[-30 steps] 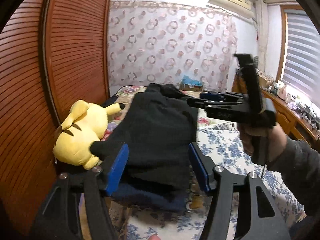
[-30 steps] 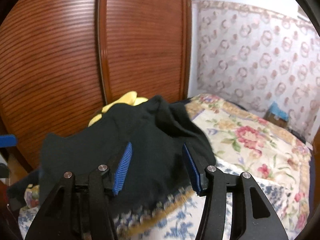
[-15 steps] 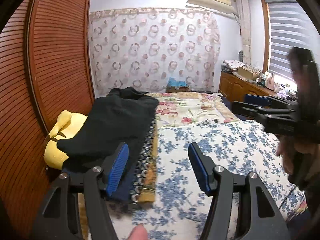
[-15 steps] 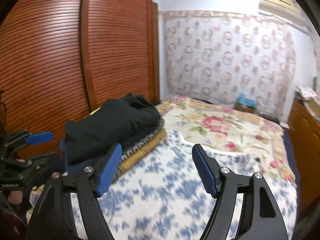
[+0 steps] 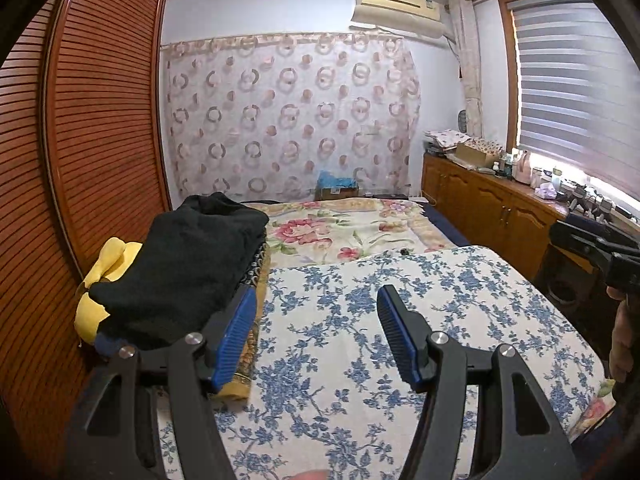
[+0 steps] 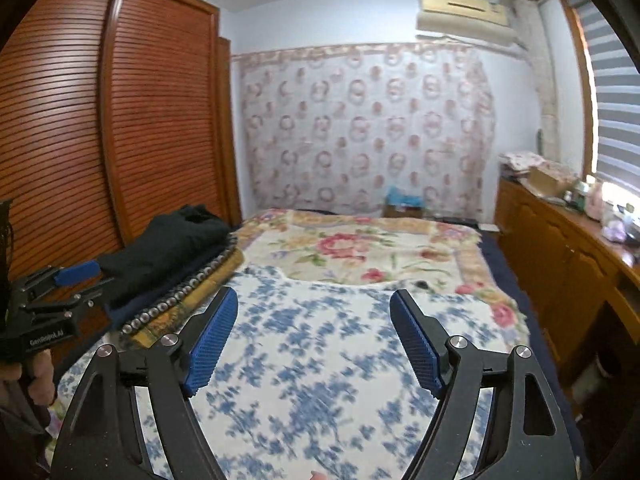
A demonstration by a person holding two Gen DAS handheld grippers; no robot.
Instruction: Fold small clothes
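Folded black knit garment [image 5: 180, 268] lying on top of a stack of folded clothes at the left edge of the bed, against the yellow plush toy [image 5: 106, 280] and the brown slatted wardrobe door [image 5: 92, 120]. Left gripper [image 5: 314, 336] beside the stack, above the blue-flowered white cloth [image 5: 420, 320]; jaws partly apart, holding nothing. Right gripper [image 6: 314, 338] above the same cloth; jaws have just been opening, stand wide, nothing between them.

Daylight through window blinds [image 5: 576, 92] at right, glare along the sill. Left wrist view sharp; right wrist view motion-blurred. Fisheye bends edges, corners black.
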